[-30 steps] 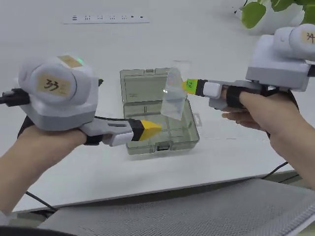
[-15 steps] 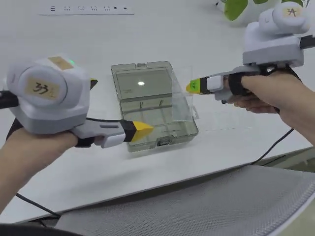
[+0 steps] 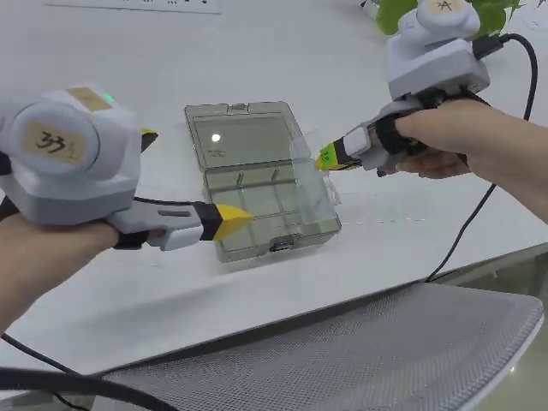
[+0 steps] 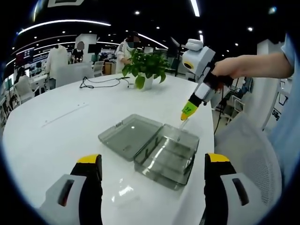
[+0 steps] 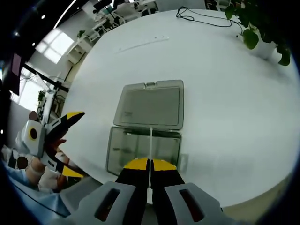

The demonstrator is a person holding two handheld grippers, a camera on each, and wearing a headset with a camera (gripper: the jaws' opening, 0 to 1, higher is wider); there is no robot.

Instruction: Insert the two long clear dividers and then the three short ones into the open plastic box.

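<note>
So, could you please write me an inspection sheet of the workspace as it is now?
Surface: white table.
Job's things: open plastic box, lid lying flat; clear divider held upright at its tray, seating unclear.
Clutter: small clear piece on the table, perhaps another divider.
Grippers: right hand-held gripper shut on the divider; left hand-held gripper open, holding nothing.
Cables: black cable from the right hand-held gripper; second cable lying on the table.
Surroundings: potted plant, mesh chair, people far behind.

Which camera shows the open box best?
The right gripper view: it looks down on the box, both halves spread out, the divider edge-on. The head view has it aslant, the left gripper across its front. The left gripper view sees it low, sideways.
</note>
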